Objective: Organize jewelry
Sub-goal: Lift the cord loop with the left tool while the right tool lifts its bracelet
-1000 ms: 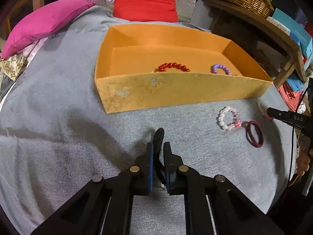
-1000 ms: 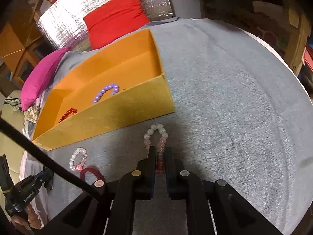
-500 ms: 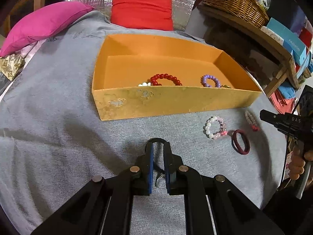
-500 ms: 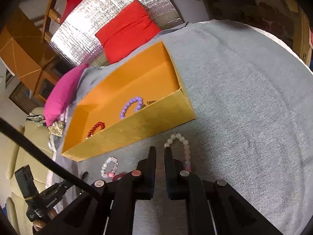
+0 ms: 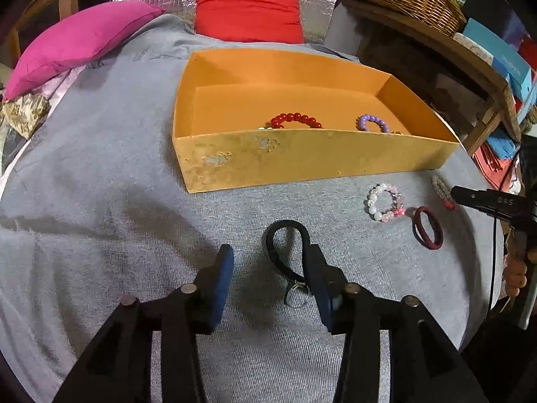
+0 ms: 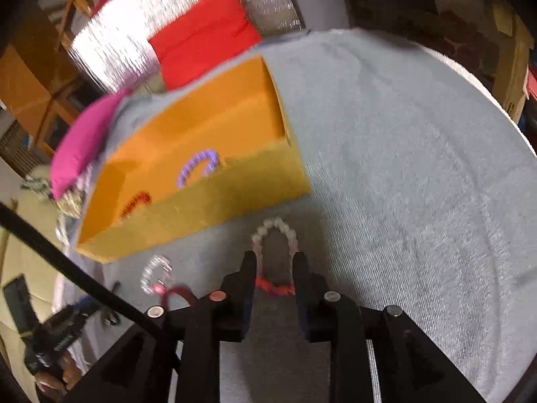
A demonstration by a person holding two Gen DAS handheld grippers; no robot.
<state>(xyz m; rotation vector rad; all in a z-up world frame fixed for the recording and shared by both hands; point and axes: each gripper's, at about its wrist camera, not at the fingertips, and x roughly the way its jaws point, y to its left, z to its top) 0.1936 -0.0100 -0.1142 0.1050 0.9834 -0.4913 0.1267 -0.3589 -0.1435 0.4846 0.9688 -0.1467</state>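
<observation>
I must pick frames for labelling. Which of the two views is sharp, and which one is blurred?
Left wrist view: sharp; the red bead bracelet in the orange cardboard box shows single beads, though fisheye bends the box edges. Right wrist view: motion-smeared; the purple bead bracelet and pale pink bead bracelet streak.

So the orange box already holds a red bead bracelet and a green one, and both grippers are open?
Not quite: the second bracelet in the orange box is purple, not green, as the left wrist view shows. The red bead bracelet and both open grippers are right.
</observation>
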